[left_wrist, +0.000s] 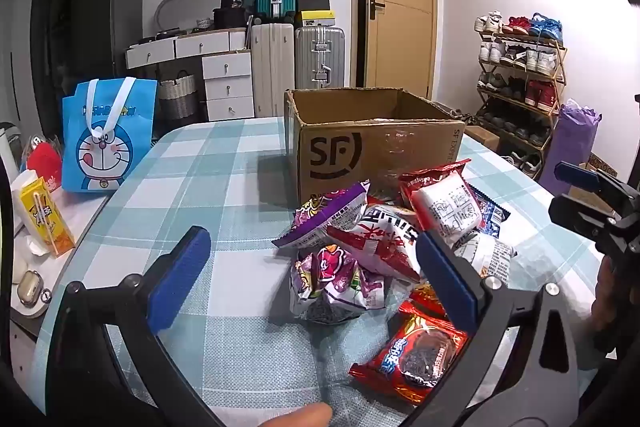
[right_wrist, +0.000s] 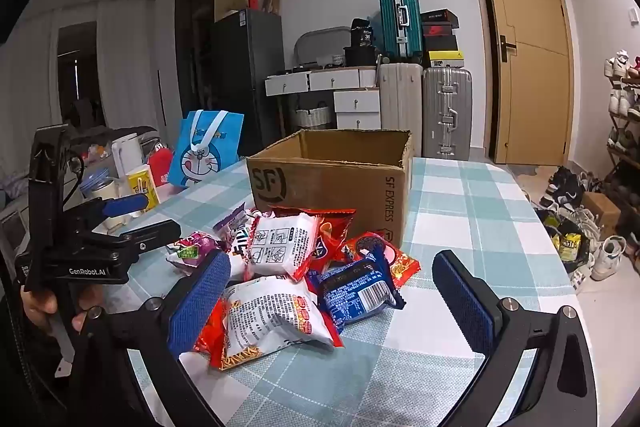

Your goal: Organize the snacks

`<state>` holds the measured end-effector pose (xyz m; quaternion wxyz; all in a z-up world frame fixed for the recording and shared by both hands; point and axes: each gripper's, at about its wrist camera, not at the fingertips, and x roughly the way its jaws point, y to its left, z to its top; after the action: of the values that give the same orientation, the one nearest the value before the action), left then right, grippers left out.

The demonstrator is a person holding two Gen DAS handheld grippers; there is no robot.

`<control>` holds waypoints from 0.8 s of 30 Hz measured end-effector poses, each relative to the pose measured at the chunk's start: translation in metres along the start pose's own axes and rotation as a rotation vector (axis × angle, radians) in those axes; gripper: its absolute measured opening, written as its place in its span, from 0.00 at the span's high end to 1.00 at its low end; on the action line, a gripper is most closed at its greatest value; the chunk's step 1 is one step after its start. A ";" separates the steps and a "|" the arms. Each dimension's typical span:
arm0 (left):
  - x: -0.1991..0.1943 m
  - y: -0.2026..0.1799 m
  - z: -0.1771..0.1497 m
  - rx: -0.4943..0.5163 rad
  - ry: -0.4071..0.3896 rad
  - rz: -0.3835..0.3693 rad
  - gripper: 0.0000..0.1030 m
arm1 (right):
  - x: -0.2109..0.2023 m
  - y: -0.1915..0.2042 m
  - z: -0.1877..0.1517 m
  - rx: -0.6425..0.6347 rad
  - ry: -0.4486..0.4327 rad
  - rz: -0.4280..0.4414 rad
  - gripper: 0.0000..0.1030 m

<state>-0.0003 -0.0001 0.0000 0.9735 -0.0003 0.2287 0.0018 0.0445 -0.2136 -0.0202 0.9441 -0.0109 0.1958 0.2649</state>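
Note:
A pile of snack packets point(left_wrist: 384, 251) lies on the checked tablecloth in front of an open cardboard SF box point(left_wrist: 372, 151). My left gripper point(left_wrist: 316, 275) is open and empty, its jaws spread above the purple and red packets. My right gripper point(right_wrist: 332, 291) is open and empty, its jaws either side of a white-and-red packet point(right_wrist: 276, 315) and a blue packet point(right_wrist: 356, 291). The pile point(right_wrist: 296, 259) and box point(right_wrist: 332, 179) show in the right wrist view. The right gripper shows at the right edge of the left wrist view point(left_wrist: 580, 195). The left gripper shows at the left of the right wrist view point(right_wrist: 136, 219).
A blue Doraemon bag point(left_wrist: 108, 135) stands at the table's far left, with a yellow drink carton point(left_wrist: 46, 219) and small items on a side surface. Suitcases, drawers and a door stand behind. A shoe rack point(left_wrist: 524, 83) is at the right.

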 end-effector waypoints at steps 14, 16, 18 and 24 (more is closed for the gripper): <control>0.006 0.003 -0.002 -0.027 0.017 -0.007 0.01 | -0.002 0.001 0.002 0.003 0.001 -0.005 0.00; 0.006 0.006 -0.001 -0.031 0.019 -0.006 0.01 | -0.001 0.000 0.002 0.004 0.003 -0.001 0.00; 0.006 0.009 0.000 -0.033 0.020 -0.014 0.01 | 0.000 0.000 0.001 0.004 0.003 -0.002 0.00; 0.003 0.005 0.000 -0.022 0.012 -0.019 0.01 | -0.001 0.000 0.002 0.003 0.002 -0.002 0.00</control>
<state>0.0022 0.0053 -0.0013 0.9720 -0.0133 0.2344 -0.0047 0.0442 -0.2136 -0.0177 0.9442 -0.0100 0.1970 0.2637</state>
